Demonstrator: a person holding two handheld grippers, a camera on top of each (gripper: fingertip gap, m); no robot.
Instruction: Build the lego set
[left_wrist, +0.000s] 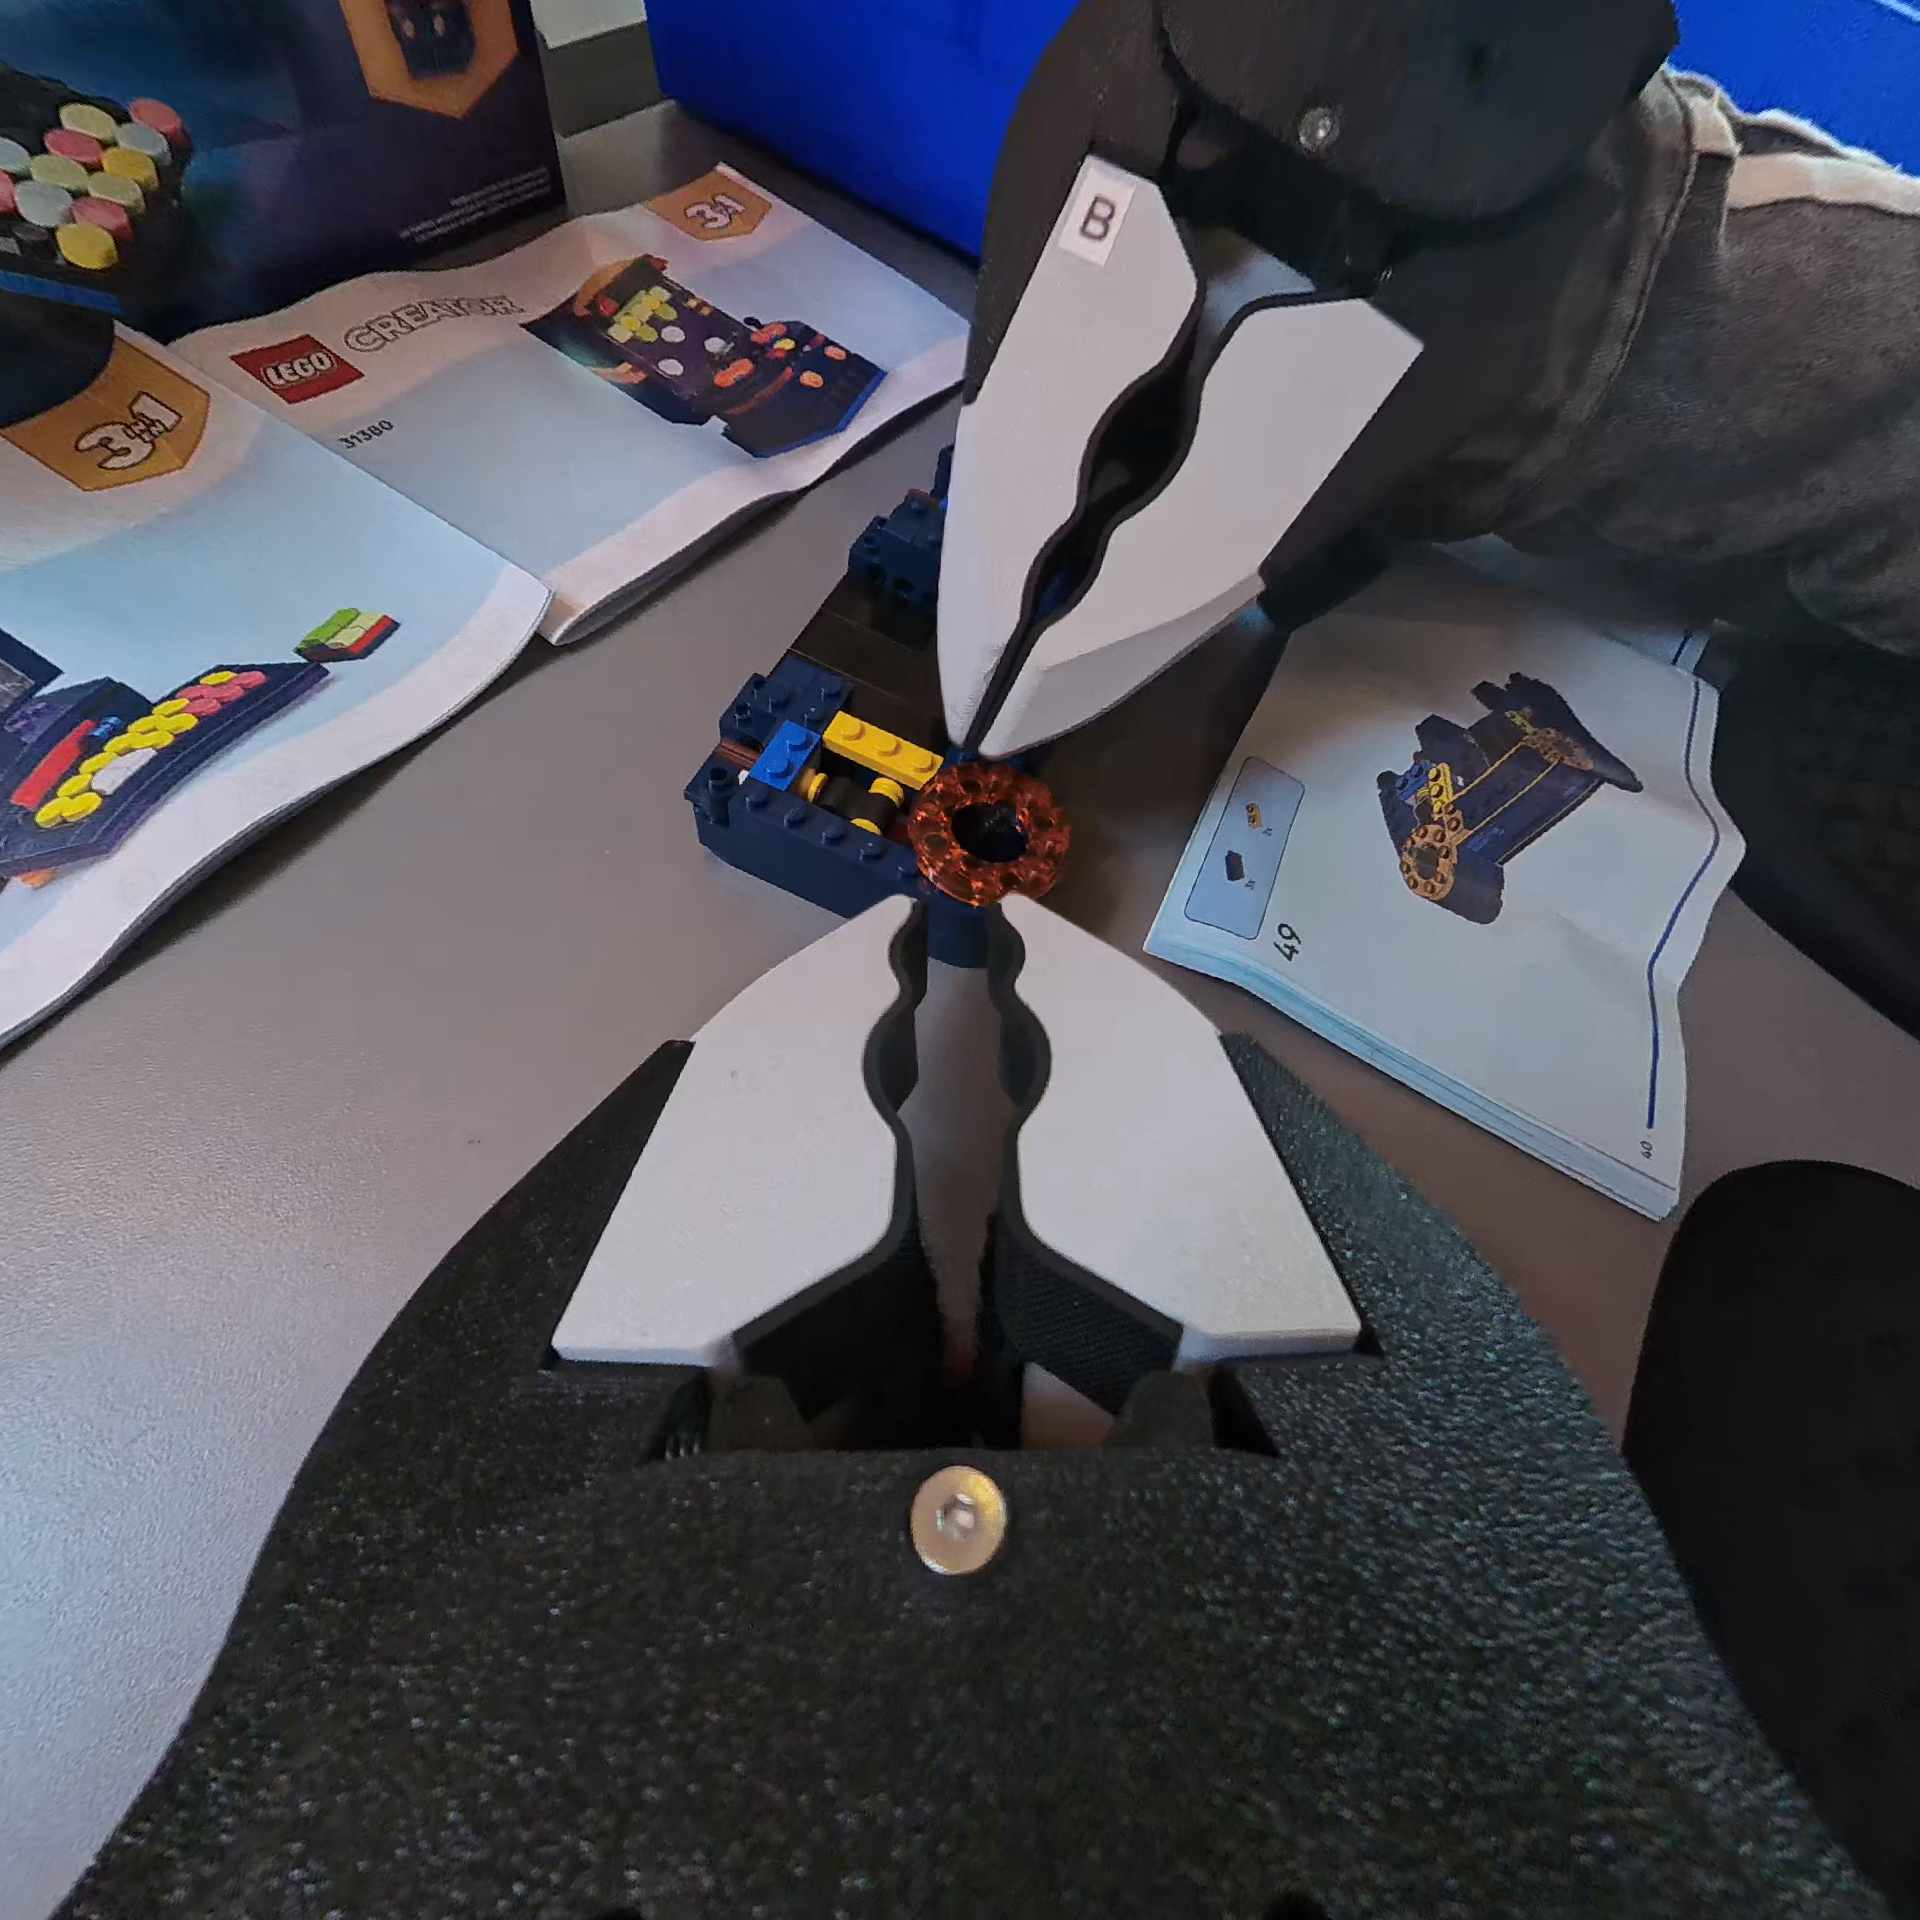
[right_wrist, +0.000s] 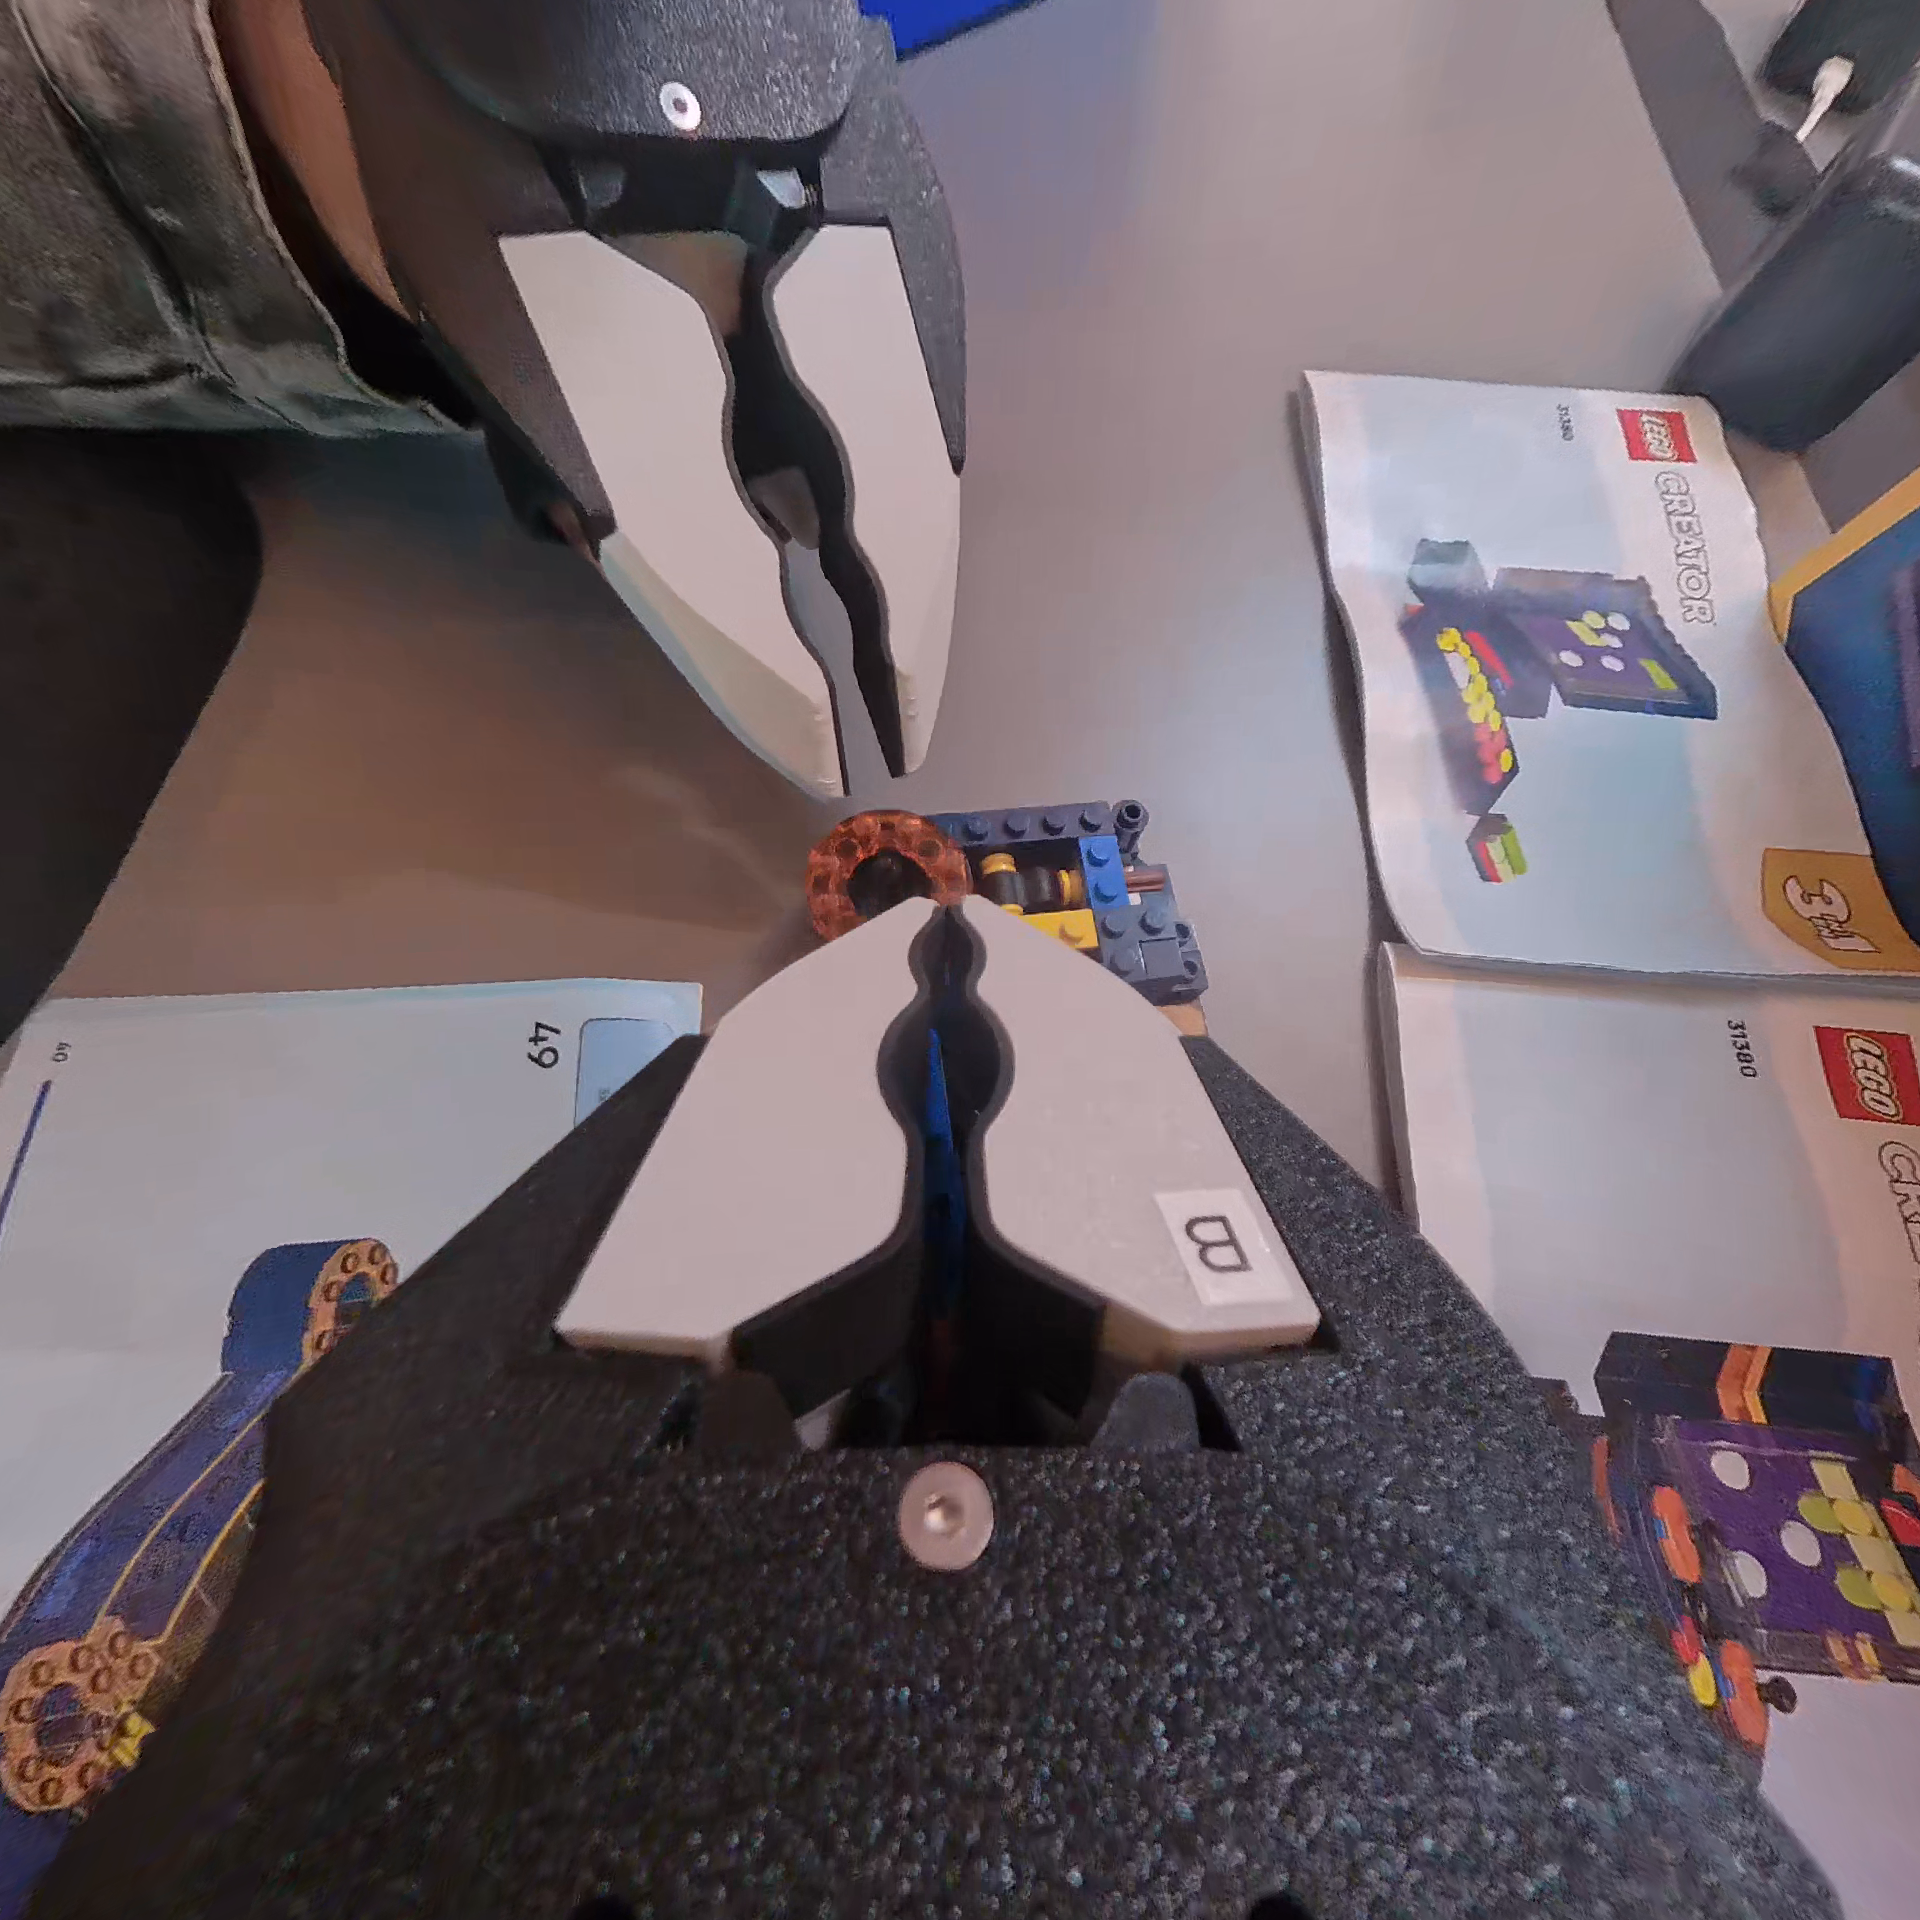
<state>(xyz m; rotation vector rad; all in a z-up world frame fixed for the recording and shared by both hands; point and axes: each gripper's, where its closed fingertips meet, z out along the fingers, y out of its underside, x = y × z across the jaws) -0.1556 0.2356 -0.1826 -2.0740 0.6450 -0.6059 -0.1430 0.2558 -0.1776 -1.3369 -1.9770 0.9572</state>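
Beside closed right tongs (right_wrist: 948, 914), glossy translucent orange ring (right_wrist: 888, 871) tops studded brick model (right_wrist: 1101, 894).

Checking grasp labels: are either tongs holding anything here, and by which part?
Cannot be told. Right tongs are shut, tips at the brick model beside the orange ring. Left tongs' tips flank the model's dark blue corner; contact unclear.

Brick model (left_wrist: 821, 790) lies ahead between my two grippers; open booklet (left_wrist: 1455, 894) right of my left jaws, closed booklets (left_wrist: 582, 416) left.
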